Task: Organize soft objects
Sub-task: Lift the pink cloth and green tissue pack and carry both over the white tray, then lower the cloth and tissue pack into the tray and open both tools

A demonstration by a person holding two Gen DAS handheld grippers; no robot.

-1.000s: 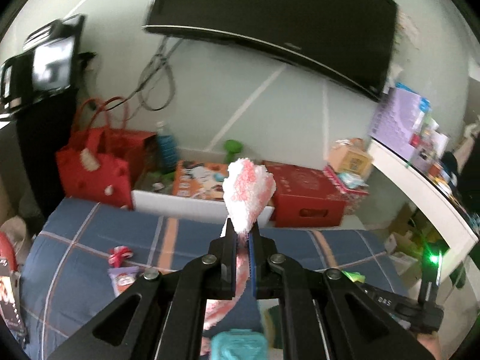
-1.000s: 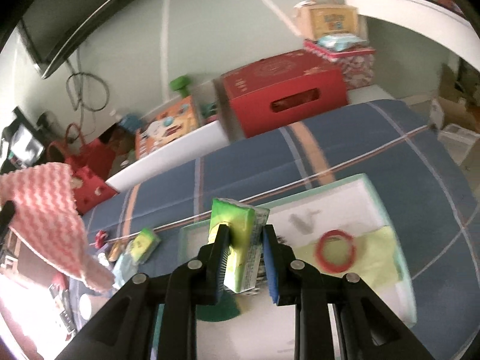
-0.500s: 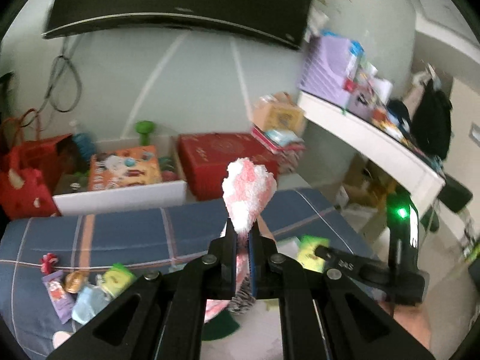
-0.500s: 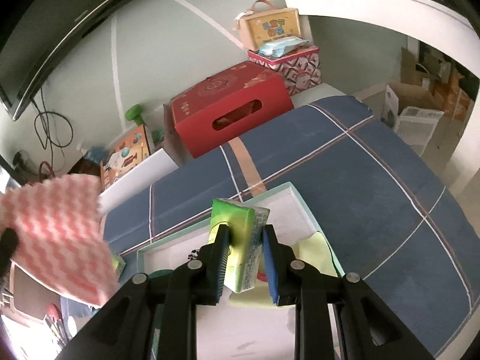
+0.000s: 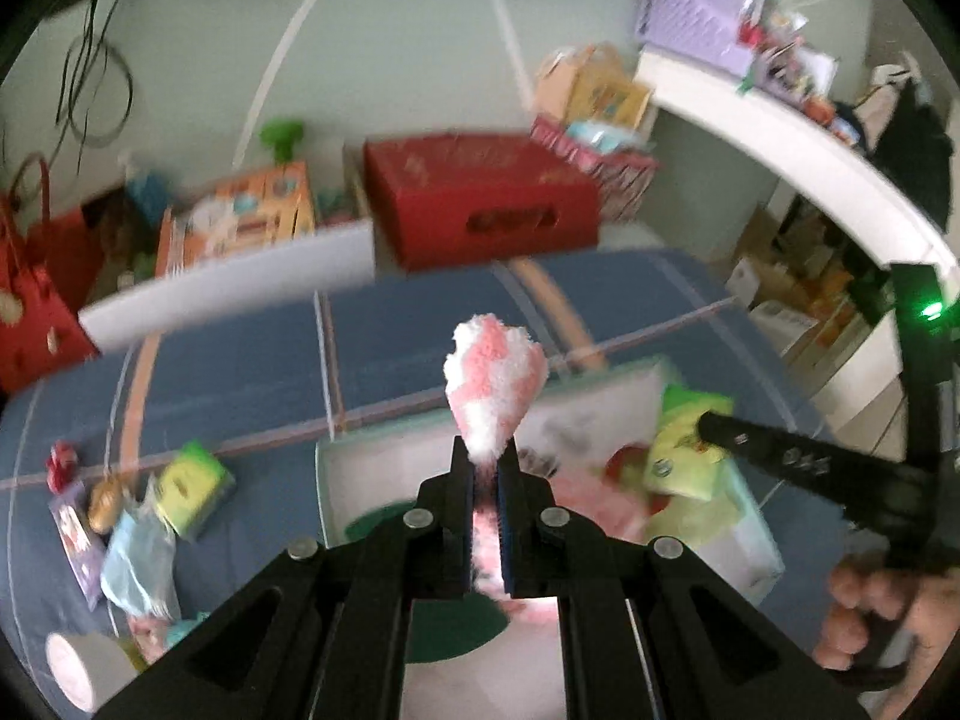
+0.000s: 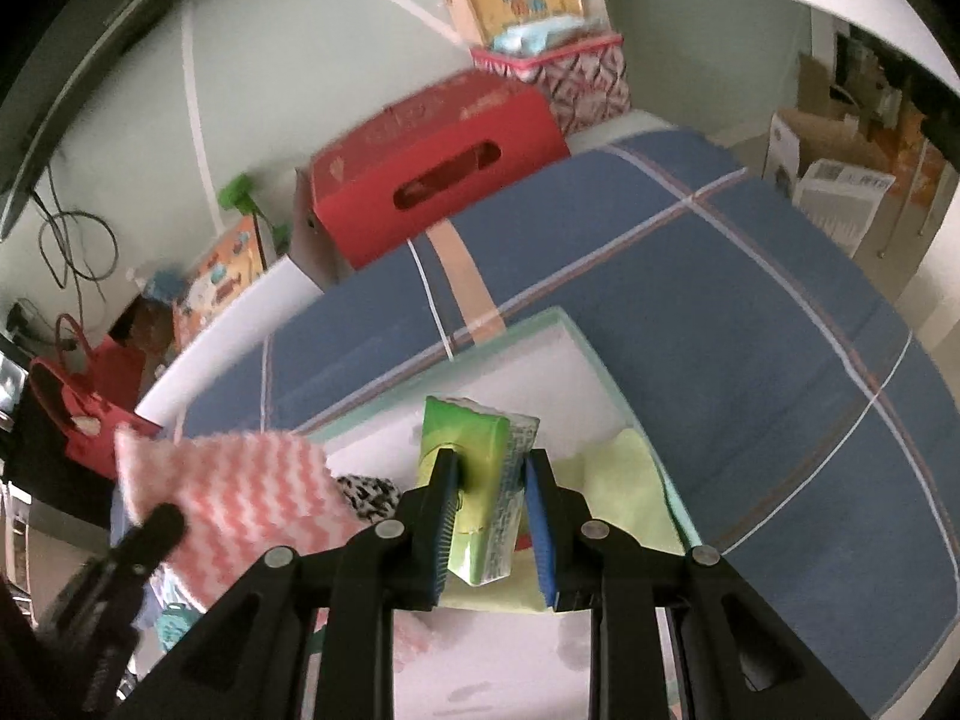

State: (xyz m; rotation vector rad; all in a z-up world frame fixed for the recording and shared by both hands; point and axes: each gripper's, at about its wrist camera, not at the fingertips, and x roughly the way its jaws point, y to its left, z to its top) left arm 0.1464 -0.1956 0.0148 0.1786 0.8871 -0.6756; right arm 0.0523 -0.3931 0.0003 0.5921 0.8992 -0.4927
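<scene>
My left gripper (image 5: 485, 462) is shut on a fluffy pink-and-white cloth (image 5: 495, 384) whose tuft sticks up past the fingertips. It hangs over the white box with a mint rim (image 5: 324, 468). In the right wrist view the same cloth (image 6: 240, 480) hangs at the box's left end. My right gripper (image 6: 489, 462) is shut on a green tissue pack (image 6: 474, 450) above the box (image 6: 558, 324). Inside lie a yellow cloth (image 6: 624, 480) and a black-and-white patterned piece (image 6: 366, 492). The left view shows the right gripper (image 5: 708, 423) and the hand (image 5: 870, 612) holding it.
The box sits on a blue plaid bedcover (image 6: 750, 300). Left of it lie a second green pack (image 5: 192, 486), a pale blue pouch (image 5: 138, 558), small packets and a tape roll (image 5: 78, 666). A red carton (image 5: 480, 198) and a red bag (image 5: 36, 300) stand behind the bed.
My left gripper has swung right and down with the pink cloth, from above the loose items to over the box. The right gripper has shifted a little lower over the box, still gripping the pack.
</scene>
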